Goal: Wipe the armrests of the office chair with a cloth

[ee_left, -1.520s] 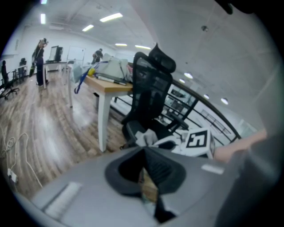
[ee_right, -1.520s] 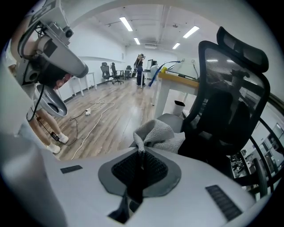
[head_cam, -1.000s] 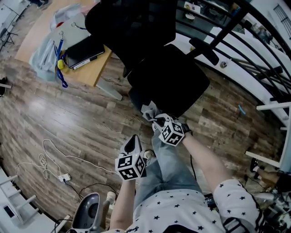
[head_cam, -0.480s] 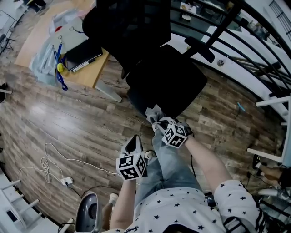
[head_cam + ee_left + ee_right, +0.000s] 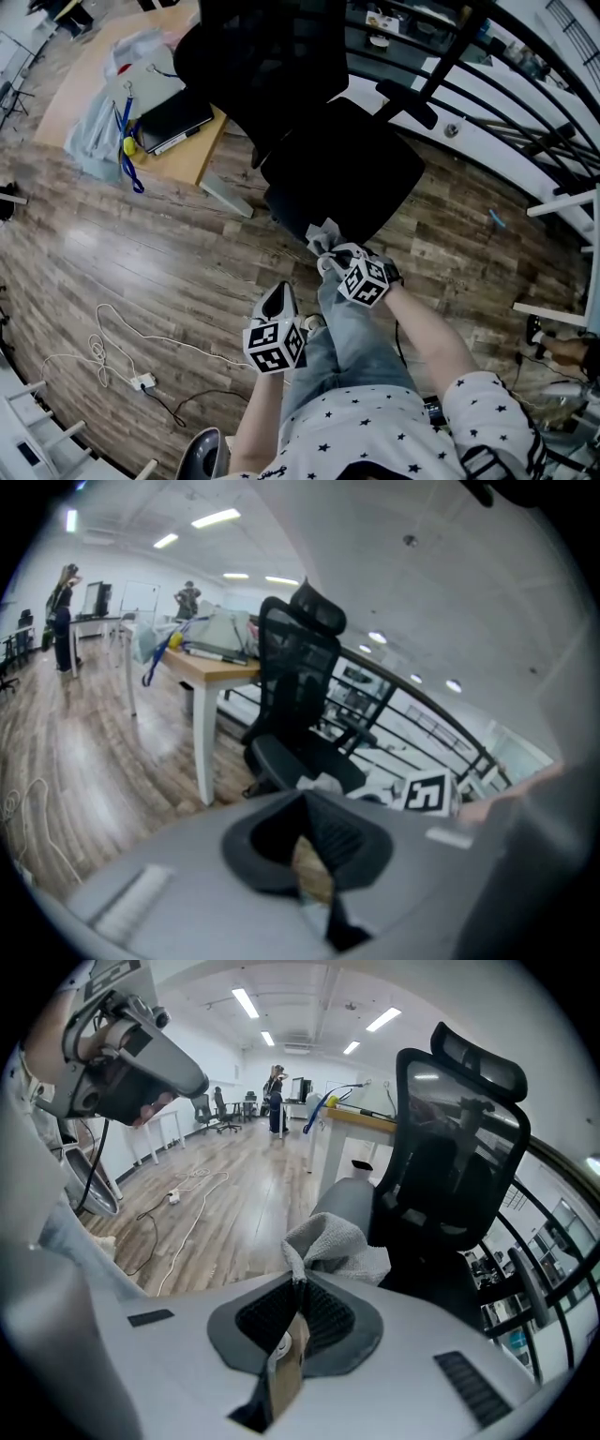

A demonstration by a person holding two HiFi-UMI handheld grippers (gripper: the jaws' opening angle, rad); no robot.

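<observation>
Head view: a person stood over the black office chair [image 5: 347, 169], a gripper in each hand.
Change: over the last second the right gripper [image 5: 330, 253] drifted only slightly, and the cloth [image 5: 322, 232] remained at the near edge of the seat.
Meaning for the task: no wiping stroke appeared to be under way; the armrests seemingly remained to be done.
Right gripper: its jaws were pinched together on a fold of the grey cloth, which bunched out ahead of them in the right gripper view.
Left gripper: the left gripper [image 5: 279, 296] hung lower and apart from the chair, jaws pressed together with nothing between them.
Cloth: just in front of a rounded grey part of the chair; whether that was an armrest pad or the seat edge could not be told.
Far armrest: the far armrest [image 5: 410, 101] stood across the seat, well apart from the cloth.
Around: a wooden desk [image 5: 192, 150] with a dark case [image 5: 173, 117] beside the backrest, a white cable [image 5: 103, 342] on the floor, a black railing [image 5: 525, 84] behind.
In the way: probably the seat itself, which lay between the cloth and the far armrest.
</observation>
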